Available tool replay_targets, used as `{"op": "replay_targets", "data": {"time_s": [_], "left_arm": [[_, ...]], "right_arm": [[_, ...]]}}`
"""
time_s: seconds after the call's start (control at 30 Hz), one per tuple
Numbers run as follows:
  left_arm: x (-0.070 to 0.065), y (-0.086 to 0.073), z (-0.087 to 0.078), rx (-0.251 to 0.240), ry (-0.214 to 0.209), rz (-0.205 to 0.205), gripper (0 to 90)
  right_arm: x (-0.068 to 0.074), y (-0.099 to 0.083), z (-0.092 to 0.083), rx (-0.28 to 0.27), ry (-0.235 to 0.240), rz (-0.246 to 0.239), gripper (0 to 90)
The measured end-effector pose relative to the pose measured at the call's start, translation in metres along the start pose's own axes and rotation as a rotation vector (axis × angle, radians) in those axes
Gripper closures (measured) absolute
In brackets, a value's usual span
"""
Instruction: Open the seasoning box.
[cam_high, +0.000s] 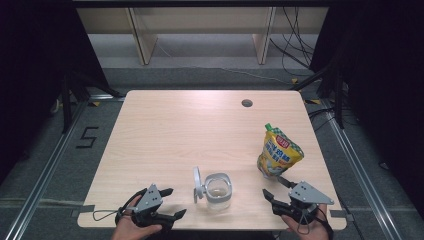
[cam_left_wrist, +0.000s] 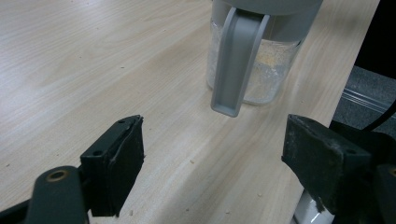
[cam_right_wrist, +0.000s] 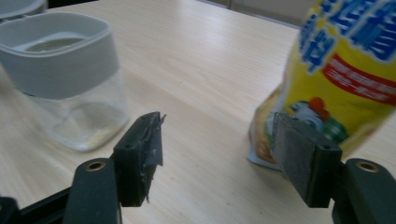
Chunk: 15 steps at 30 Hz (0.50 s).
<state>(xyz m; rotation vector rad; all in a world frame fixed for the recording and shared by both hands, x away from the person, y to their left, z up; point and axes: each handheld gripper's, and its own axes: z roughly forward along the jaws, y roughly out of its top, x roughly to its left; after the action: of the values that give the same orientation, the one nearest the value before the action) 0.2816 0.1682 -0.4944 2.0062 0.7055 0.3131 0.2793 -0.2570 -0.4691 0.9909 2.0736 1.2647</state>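
Right gripper (cam_high: 276, 188) jaws wide apart, nothing between them, just beside one yellow pouch (cam_high: 278, 151) standing upright near the table (cam_high: 175, 125) right edge. Left gripper (cam_high: 170, 202) also gaping, empty, next to one clear jar (cam_high: 218, 191) with grey collar, lid (cam_high: 197, 184) flipped open, thin pale powdery layer at its bottom.

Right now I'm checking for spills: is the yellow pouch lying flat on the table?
No, the yellow pouch stands upright on the table, its green cap at the top.
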Motion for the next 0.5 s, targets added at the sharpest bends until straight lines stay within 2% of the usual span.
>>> {"op": "replay_targets", "data": {"time_s": [0.03,0.07,0.1,0.13,0.17,0.2,0.27,0.3,0.33,0.37,0.4,0.43,0.5], "left_arm": [[0.001,0.001,-0.001,0.004,-0.007,0.009,20.3],[0.002,0.001,-0.001,0.001,-0.010,0.027,20.4],[0.002,0.001,0.000,-0.002,-0.007,0.024,20.4],[0.001,0.000,-0.001,-0.001,-0.005,0.015,20.4],[0.002,0.001,-0.001,0.000,-0.009,0.024,20.4],[0.002,0.001,-0.001,-0.001,-0.009,0.021,20.4],[0.002,0.001,0.000,-0.004,-0.010,0.019,20.3],[0.001,0.000,0.000,0.001,-0.010,-0.005,20.3],[0.002,0.000,0.000,-0.001,-0.008,0.001,20.4],[0.002,0.000,0.001,0.007,-0.001,-0.012,20.3],[0.003,0.000,0.001,0.003,-0.011,-0.002,20.3],[0.004,0.000,0.002,0.011,0.000,-0.013,20.3],[0.004,0.000,0.002,0.007,-0.003,-0.020,20.4]], "right_arm": [[-0.001,-0.001,-0.002,0.013,-0.013,0.034,34.2],[-0.005,-0.003,-0.001,0.010,-0.026,0.027,34.0],[-0.008,-0.004,0.000,0.007,-0.026,0.030,33.9],[-0.011,-0.006,-0.001,0.019,-0.040,0.057,33.8],[-0.014,-0.007,0.000,0.022,-0.049,0.058,33.9],[-0.016,-0.009,-0.001,0.034,-0.058,0.080,33.9],[-0.022,-0.010,0.000,0.025,-0.073,0.066,34.0],[-0.024,-0.011,0.000,0.027,-0.097,0.065,34.0],[-0.023,-0.011,-0.001,0.037,-0.105,0.120,33.9],[-0.026,-0.012,-0.001,0.032,-0.111,0.127,33.8],[-0.031,-0.013,0.000,0.024,-0.124,0.108,33.6],[-0.034,-0.013,0.001,0.013,-0.132,0.086,33.2],[-0.040,-0.014,0.003,0.007,-0.147,0.082,31.6]]}}
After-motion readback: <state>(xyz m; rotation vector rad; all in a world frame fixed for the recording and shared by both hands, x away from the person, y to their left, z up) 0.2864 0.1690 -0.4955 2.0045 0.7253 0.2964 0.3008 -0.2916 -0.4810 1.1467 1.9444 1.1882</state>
